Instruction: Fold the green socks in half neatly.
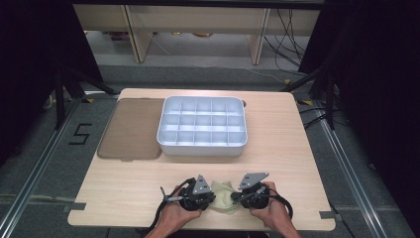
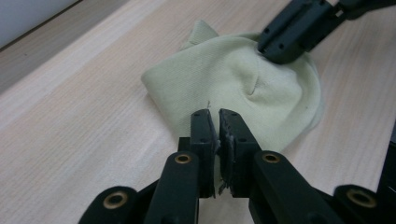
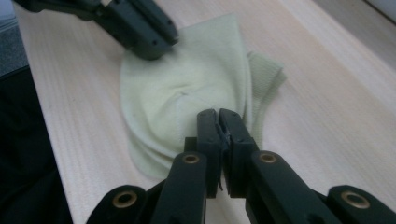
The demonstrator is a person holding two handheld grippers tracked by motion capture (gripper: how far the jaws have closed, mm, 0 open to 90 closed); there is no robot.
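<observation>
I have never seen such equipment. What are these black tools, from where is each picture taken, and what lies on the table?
A person sits at a wooden table and holds a hand tool with two black jaws in each hand: the left gripper and the right gripper. One picture looks down from above; the other two come from small cameras riding on each gripper. Both grippers are shut on opposite edges of a pale yellow-green cloth near the table's front edge. Farther back stand a white compartment tray and, beside it, a flat brown lid.
</observation>
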